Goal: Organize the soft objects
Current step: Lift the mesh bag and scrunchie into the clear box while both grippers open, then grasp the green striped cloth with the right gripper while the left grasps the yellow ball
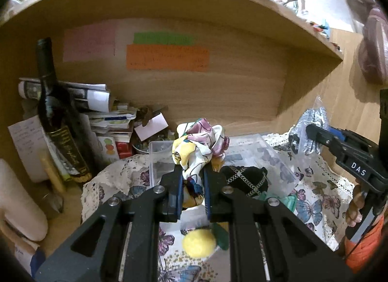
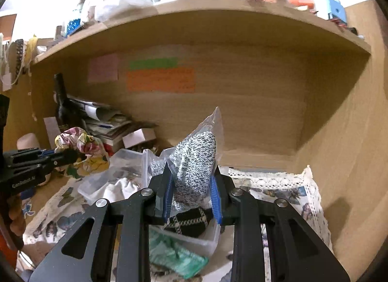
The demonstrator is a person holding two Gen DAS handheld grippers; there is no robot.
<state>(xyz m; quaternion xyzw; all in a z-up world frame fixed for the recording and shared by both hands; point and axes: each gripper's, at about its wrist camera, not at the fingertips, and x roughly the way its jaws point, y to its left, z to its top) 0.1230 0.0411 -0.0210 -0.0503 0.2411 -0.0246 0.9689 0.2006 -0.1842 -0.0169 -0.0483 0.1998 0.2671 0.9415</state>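
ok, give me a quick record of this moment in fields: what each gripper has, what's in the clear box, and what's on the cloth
left gripper: jaws shut on floral scarf, held above the clear box
right gripper: jaws shut on bagged speckled knit
clear box: holds black checked item
butterfly cloth: under the box; yellow ball and green item lie on it
shelf back left: dark bottle, stacked papers

Left gripper (image 1: 192, 182) pinches a floral scarf (image 1: 198, 146) above a clear box (image 1: 278, 160).
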